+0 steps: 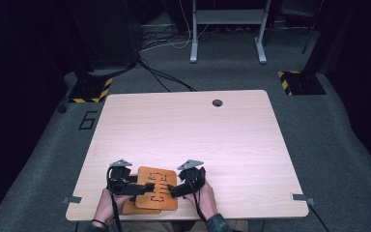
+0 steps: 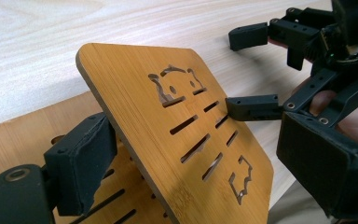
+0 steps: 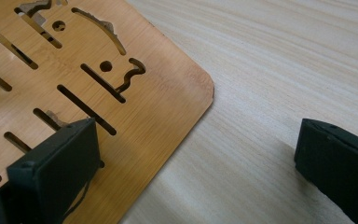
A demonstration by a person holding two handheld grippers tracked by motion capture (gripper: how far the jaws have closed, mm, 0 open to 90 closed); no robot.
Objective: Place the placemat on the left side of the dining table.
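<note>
From the high view, a light wooden table (image 1: 188,140) carries a bamboo board (image 1: 157,188) cut through with slots, lying close to the near edge, a little left of its middle; a second board (image 1: 134,208) of the same colour lies under it and pokes out toward the near edge. The left gripper (image 1: 142,188) comes at the upper board from its left side and the right gripper (image 1: 173,191) from its right side, each held in a hand (image 1: 110,203) that enters over the near edge. In the left gripper view, the upper board (image 2: 168,126) is tilted, its near side lifted off the lower board (image 2: 23,135), which lies flat on the table (image 2: 74,28). The left gripper's (image 2: 191,154) jaws stand wide, one below the raised edge and the other above the board's face, with a gap showing at both, so nothing is pinched. Farther off, the right gripper (image 2: 249,70) has one fingertip resting on the slotted face and the other out over bare table. In the right gripper view, the right gripper (image 3: 191,158) is spread apart: its left pad sits on the board (image 3: 135,102) near a rounded corner, its right pad hangs over the table (image 3: 284,60) well clear of the edge, clamping nothing.
</note>
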